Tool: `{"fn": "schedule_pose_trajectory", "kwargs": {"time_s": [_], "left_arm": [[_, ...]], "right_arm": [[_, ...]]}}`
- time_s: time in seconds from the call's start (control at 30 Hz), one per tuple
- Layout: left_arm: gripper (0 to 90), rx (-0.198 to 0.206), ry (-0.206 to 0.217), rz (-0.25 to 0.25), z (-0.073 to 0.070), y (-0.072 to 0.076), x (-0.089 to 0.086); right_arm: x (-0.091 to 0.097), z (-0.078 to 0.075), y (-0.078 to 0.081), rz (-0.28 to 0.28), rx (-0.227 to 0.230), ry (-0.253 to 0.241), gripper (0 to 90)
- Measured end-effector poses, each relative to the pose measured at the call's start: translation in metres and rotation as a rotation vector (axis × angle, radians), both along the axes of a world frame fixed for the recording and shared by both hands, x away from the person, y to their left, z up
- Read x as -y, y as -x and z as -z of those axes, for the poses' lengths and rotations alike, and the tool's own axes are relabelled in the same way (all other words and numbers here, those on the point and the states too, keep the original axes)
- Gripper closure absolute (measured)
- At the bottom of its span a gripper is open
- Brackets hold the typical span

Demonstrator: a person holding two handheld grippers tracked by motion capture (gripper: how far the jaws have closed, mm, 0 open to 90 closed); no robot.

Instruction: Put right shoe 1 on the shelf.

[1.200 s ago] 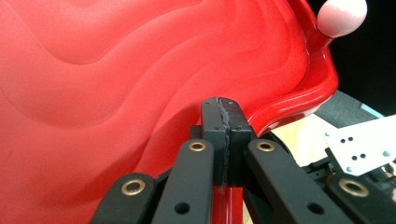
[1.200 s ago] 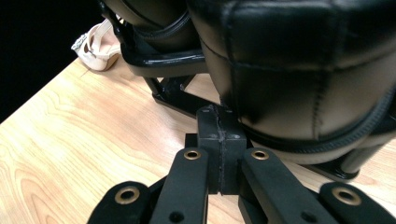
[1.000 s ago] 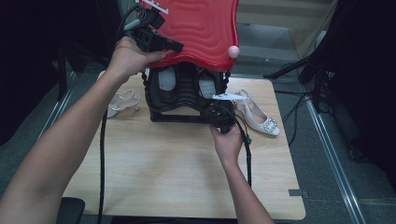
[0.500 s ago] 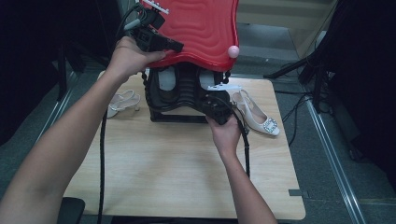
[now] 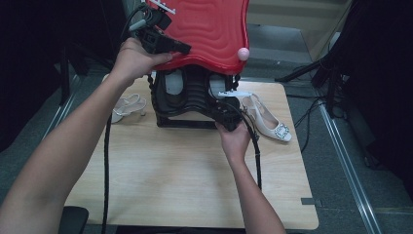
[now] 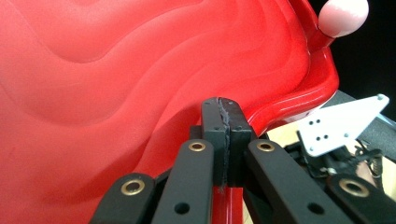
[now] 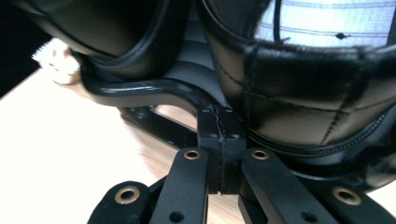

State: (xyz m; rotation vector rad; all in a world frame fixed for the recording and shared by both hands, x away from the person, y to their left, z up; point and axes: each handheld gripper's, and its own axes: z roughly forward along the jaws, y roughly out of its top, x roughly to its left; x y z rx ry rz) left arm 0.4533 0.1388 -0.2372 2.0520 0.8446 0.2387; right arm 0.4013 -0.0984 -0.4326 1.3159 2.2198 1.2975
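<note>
A red wavy lid (image 5: 209,29) with a pink knob (image 5: 242,53) stands tilted up over a black rack (image 5: 187,122) that holds black shoes (image 5: 195,90). My left gripper (image 5: 182,48) is shut, its tips at the lid's lower rim. In the left gripper view the pads (image 6: 227,116) meet against the red lid (image 6: 116,84), with the pink knob (image 6: 343,16) at the top right. My right gripper (image 5: 226,109) is at the rack's right front. Its jaws (image 7: 218,116) are shut, tips touching the black frame tube (image 7: 140,88) under a black shoe (image 7: 303,102).
A white heeled shoe with a jewelled buckle (image 5: 270,124) lies on the wooden table (image 5: 185,180) right of the rack. A pale strappy sandal (image 5: 127,105) lies to its left. Cables trail from both grippers along the person's forearms. Dark floor and a metal rail lie beyond the table's right edge.
The right gripper has edged a little farther in toward the rack's base. The left gripper and the red lid have stayed put.
</note>
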Motion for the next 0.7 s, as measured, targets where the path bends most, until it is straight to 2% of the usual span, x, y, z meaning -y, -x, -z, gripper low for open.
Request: {"fn": "schedule_pose_trajectory", "kwargs": {"time_s": [0.13, 0.17, 0.2, 0.27, 0.33, 0.43, 0.5, 0.53, 0.57, 0.7], "left_arm": [[89.3, -0.005, -0.004, -0.011, -0.002, 0.0, 0.002], [84.3, -0.008, 0.002, -0.009, -0.004, 0.0, 0.001], [83.2, -0.017, 0.004, -0.005, -0.005, -0.001, 0.001], [82.9, -0.008, -0.004, -0.004, -0.008, 0.001, 0.001], [81.5, -0.017, 0.015, 0.009, -0.011, 0.003, 0.0], [77.9, -0.028, 0.022, 0.022, -0.015, 0.008, 0.0], [73.2, -0.031, 0.023, 0.045, -0.019, 0.017, -0.003], [72.0, -0.031, 0.023, 0.045, -0.019, 0.017, -0.003], [70.0, -0.023, 0.028, 0.048, -0.021, 0.024, -0.006], [63.8, -0.023, 0.038, 0.063, -0.023, 0.038, -0.014]], "right_arm": [[0.001, -0.003, 0.013, -0.033, -0.006, -0.002, 90.0], [0.003, -0.004, 0.016, -0.042, 0.0, -0.009, 90.0], [0.003, -0.005, 0.02, -0.049, -0.006, -0.014, 90.0], [0.005, -0.008, 0.027, -0.071, -0.013, -0.026, 90.0], [0.007, -0.01, 0.034, -0.095, -0.011, -0.023, 90.0], [0.01, -0.01, 0.045, -0.122, -0.012, -0.031, 87.3], [0.013, -0.01, 0.051, -0.139, -0.022, -0.046, 85.2], [0.013, -0.01, 0.051, -0.139, -0.022, -0.046, 85.2], [0.017, -0.008, 0.056, -0.157, -0.026, -0.053, 81.9], [0.024, -0.004, 0.065, -0.178, -0.042, -0.07, 78.7]]}}
